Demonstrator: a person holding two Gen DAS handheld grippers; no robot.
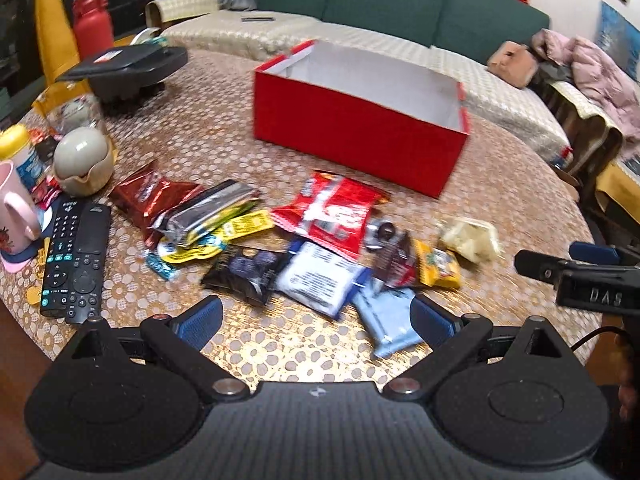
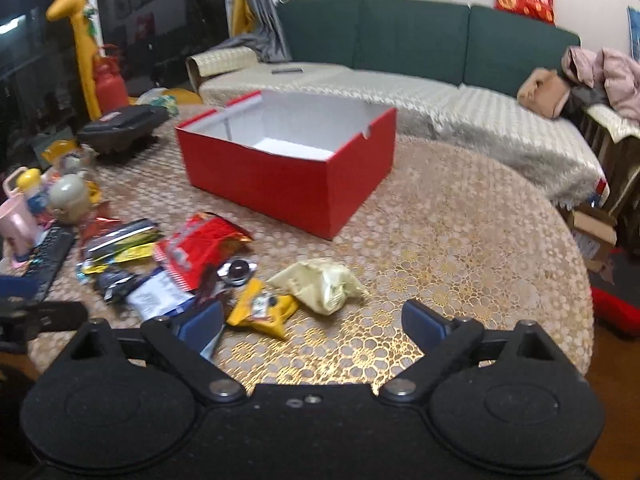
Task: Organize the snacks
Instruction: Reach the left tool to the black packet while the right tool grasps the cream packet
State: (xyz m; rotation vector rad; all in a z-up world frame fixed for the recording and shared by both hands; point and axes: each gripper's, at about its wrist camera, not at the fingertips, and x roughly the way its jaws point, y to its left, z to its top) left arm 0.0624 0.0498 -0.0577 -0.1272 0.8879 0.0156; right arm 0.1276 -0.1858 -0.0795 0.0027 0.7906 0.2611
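Note:
An open red box with a white, empty inside stands at the far middle of the round table; it also shows in the right wrist view. Several snack packets lie in a loose pile in front of it: a red bag, a white pouch, a light blue packet, a yellow packet and a pale cream bag. My left gripper is open and empty, low over the pile's near edge. My right gripper is open and empty, just right of the yellow packet.
Two black remotes, a pink mug, a grey round jar and a black appliance crowd the table's left side. A green sofa runs behind the table. The right gripper shows at the left wrist view's right edge.

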